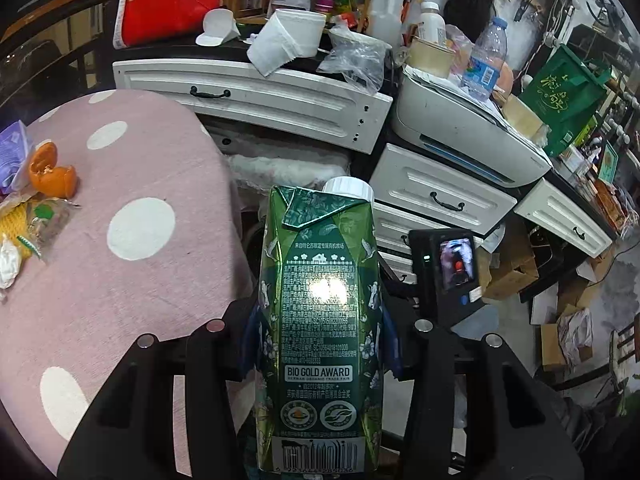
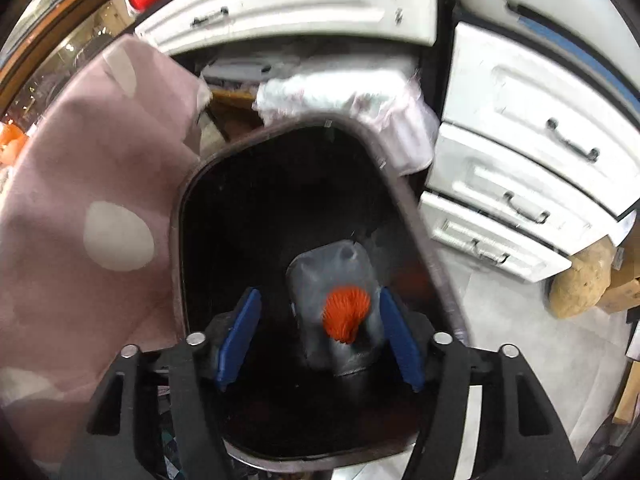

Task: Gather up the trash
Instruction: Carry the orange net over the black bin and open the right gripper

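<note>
Right gripper (image 2: 320, 332) hangs unclenched over the black bin (image 2: 404, 196), orange scrap (image 2: 346, 314) dropping in; left gripper (image 1: 320, 332) clamps the green carton (image 1: 320, 320) (next, likely); peels (image 1: 52, 174) wait on the table (image 1: 132, 280).

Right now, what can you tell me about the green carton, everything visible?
The green carton is a glossy, slightly dented drink pack with a white screw cap, printed text, a "BIO GOLD AWARD" badge and a barcode. It points away from the camera, clamped between the left gripper's blue pads, beside the pink dotted tablecloth.
</note>
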`<act>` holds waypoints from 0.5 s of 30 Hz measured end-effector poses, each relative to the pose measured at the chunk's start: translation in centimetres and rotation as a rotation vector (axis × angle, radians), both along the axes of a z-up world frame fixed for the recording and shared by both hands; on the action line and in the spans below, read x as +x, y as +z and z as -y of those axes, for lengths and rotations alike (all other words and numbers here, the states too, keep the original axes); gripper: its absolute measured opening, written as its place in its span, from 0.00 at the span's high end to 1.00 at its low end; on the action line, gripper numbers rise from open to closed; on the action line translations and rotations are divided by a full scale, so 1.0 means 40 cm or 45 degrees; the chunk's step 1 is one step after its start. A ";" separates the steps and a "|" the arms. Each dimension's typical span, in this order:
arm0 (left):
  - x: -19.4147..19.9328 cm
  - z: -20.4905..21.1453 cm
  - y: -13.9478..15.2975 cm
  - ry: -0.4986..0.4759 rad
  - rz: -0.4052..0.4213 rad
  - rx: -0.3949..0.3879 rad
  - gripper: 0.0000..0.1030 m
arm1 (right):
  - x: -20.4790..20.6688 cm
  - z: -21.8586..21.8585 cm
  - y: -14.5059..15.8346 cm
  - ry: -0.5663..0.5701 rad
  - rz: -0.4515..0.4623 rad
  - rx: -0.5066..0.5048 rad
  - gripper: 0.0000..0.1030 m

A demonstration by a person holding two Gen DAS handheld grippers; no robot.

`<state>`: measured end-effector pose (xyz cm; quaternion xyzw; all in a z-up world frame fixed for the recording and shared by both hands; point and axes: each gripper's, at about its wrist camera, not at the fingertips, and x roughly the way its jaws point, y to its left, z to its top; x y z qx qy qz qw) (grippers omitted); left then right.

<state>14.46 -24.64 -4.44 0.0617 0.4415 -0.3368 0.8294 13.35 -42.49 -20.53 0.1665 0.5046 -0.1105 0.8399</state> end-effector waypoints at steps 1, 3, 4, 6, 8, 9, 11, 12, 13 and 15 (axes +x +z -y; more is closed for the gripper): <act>0.001 0.010 -0.005 -0.007 -0.002 0.002 0.53 | -0.006 0.007 0.012 -0.005 0.020 -0.012 0.38; 0.003 0.027 -0.014 -0.019 -0.005 0.012 0.53 | -0.028 0.018 0.045 -0.017 0.061 -0.029 0.37; 0.004 0.032 -0.019 -0.024 -0.005 0.020 0.53 | -0.040 0.023 0.061 -0.026 0.081 -0.033 0.35; 0.006 0.048 -0.030 -0.033 -0.011 0.035 0.53 | -0.066 0.040 0.093 -0.048 0.122 -0.053 0.34; 0.011 0.067 -0.046 -0.041 -0.020 0.051 0.53 | -0.086 0.057 0.116 -0.078 0.152 -0.083 0.32; 0.013 0.076 -0.052 -0.044 -0.025 0.058 0.53 | -0.098 0.065 0.129 -0.101 0.165 -0.097 0.32; 0.016 0.097 -0.068 -0.056 -0.035 0.078 0.53 | -0.114 0.086 0.145 -0.144 0.181 -0.115 0.32; 0.015 0.109 -0.075 -0.065 -0.033 0.092 0.53 | -0.122 0.098 0.154 -0.170 0.191 -0.121 0.32; 0.014 0.125 -0.087 -0.076 -0.029 0.113 0.53 | -0.129 0.107 0.162 -0.193 0.199 -0.122 0.32; 0.015 0.146 -0.107 -0.092 -0.034 0.137 0.53 | -0.146 0.127 0.176 -0.236 0.219 -0.117 0.32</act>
